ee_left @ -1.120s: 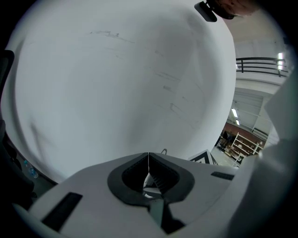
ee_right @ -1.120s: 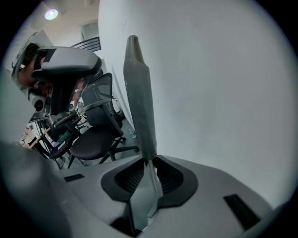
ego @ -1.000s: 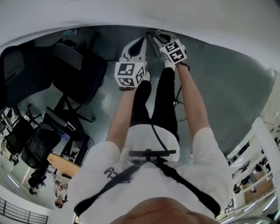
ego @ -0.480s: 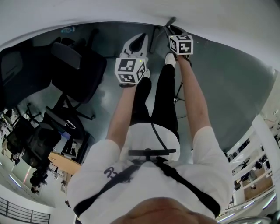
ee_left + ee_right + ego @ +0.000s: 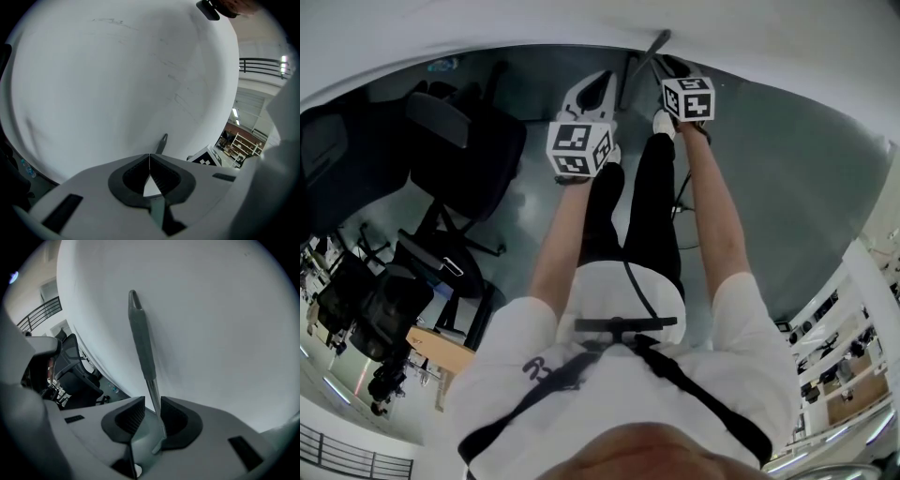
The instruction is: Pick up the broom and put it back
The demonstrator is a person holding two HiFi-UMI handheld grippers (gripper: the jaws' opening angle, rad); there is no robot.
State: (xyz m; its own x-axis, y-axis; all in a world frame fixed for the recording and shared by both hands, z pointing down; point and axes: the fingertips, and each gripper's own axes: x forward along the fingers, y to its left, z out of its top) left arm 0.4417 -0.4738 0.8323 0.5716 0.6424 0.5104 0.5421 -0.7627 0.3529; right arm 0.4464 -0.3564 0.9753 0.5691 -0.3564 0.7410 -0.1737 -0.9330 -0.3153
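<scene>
The right gripper point(image 5: 152, 403) has its jaws narrowed onto the broom point(image 5: 140, 341). They clamp the thin metal shaft just below the grey grip, which rises toward 11 o'clock against the white wall point(image 5: 225, 324). The left gripper point(image 5: 149, 155) holds nothing, its jaws closed tip to tip, and the end of the broom's grip shows just beyond them at 1 o'clock. In the head view both grippers sit near 12 o'clock, with office chairs point(image 5: 464, 150) around 10 o'clock.

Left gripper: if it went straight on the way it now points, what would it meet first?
Probably the wall ahead of the left gripper. The broom handle pokes up just right of that line; depth is unclear.
</scene>
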